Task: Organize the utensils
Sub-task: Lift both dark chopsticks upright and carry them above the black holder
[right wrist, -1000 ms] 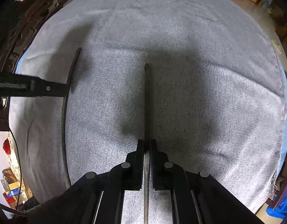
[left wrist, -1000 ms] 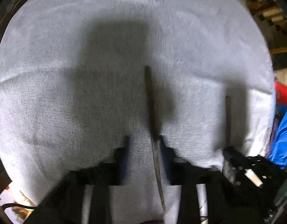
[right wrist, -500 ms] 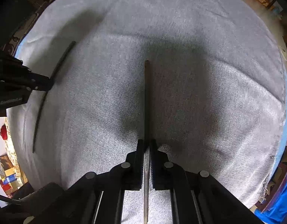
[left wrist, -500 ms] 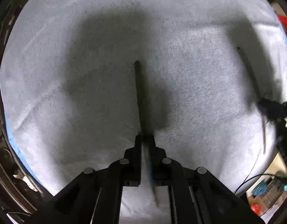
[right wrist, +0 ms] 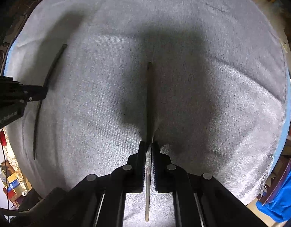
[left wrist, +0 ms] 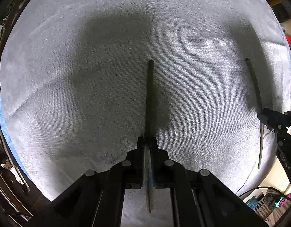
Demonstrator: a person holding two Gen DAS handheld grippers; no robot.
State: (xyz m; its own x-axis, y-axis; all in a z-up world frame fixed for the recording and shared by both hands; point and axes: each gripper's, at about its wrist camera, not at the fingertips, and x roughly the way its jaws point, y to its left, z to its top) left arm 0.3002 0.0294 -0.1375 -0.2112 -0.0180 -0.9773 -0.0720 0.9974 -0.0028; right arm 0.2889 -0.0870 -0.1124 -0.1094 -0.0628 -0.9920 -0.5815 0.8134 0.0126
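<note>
The left gripper [left wrist: 149, 141] is closed narrowly on a thin dark utensil [left wrist: 149, 98], which looks like a chopstick, though I cannot be sure. The stick passes between the two pads and points toward 12 o'clock in the left wrist view; its rear end comes out behind the fingers toward 6 o'clock. The right gripper [right wrist: 149, 145] clamps a second thin stick [right wrist: 149, 102] in the same way, also pointing to 12 o'clock in its own view.

Each gripper shows in the other camera. In the left view the right gripper is at about 3 o'clock, with its stick crossing it. In the right view the left gripper is at about 9 o'clock, with its stick crossing it too. The two sticks are well apart and seem roughly parallel.

Under both lies a grey woven cloth [left wrist: 88, 75] over a round surface, with a blue edge [left wrist: 5, 124] at its border. Whether the sticks touch the cloth or hang just above it, I cannot tell.

I judge the step is carrying or laying down the pair. The next move probably calls for bringing both sticks side by side, with the ends level, before the fingers let go.

White writing [right wrist: 7, 116] shows on the left gripper's body in the right view, and a short mark [left wrist: 286, 163] on the right gripper's body in the left view; both are too blurred to read with confidence.
</note>
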